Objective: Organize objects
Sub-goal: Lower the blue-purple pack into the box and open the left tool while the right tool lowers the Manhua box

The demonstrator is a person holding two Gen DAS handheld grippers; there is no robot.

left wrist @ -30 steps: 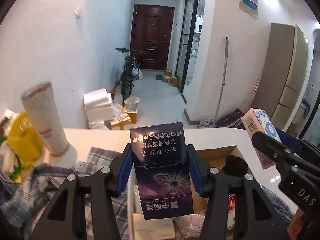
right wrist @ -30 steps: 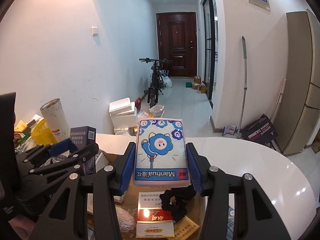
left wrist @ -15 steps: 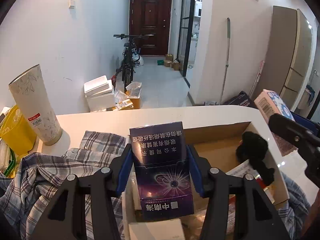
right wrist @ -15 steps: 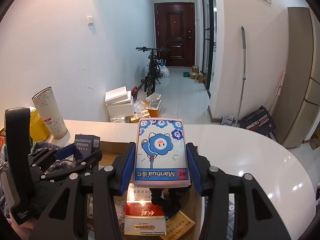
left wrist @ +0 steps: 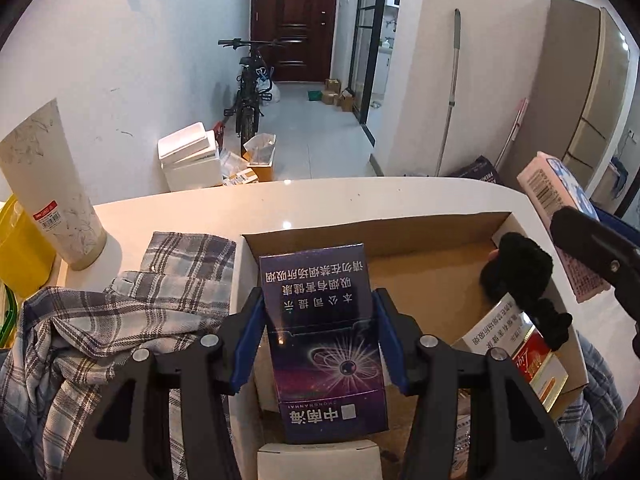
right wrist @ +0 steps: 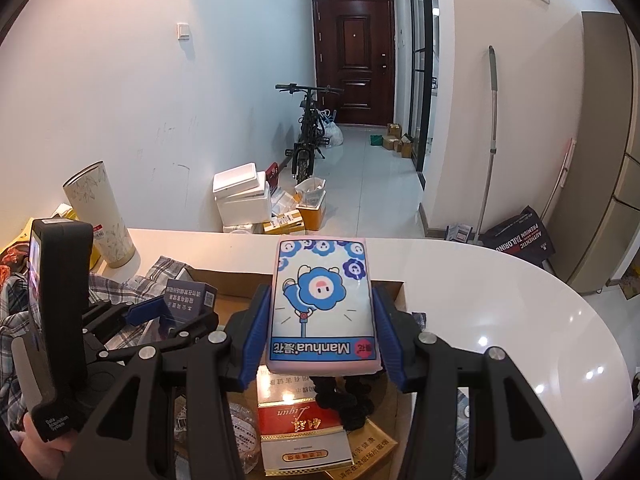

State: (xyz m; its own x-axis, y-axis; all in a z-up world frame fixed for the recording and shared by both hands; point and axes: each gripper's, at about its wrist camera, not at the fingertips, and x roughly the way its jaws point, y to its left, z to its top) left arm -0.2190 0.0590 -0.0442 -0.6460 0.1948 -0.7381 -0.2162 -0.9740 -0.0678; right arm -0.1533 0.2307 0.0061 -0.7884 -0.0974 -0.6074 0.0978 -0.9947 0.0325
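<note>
White and glossy, the bench (right wrist: 500,300) curves off to the right, with a hallway, a bicycle (right wrist: 308,128) and a dark door (right wrist: 354,60) far behind it. On the bench sits an open cardboard box (left wrist: 420,256), a plaid shirt (left wrist: 120,320) crumpled to its left and a tall pale cylinder (left wrist: 52,188) farther left. The left claw (left wrist: 320,336) is clenched on a dark purple cigarette pack (left wrist: 324,344), held upright over the box's near left part. The right claw (right wrist: 320,332) grips a pink tissue pack (right wrist: 322,304) with a blue flower cartoon, held above the box, over a red cigarette pack (right wrist: 300,428) and a black scrunchie (right wrist: 348,400) lying inside.
</note>
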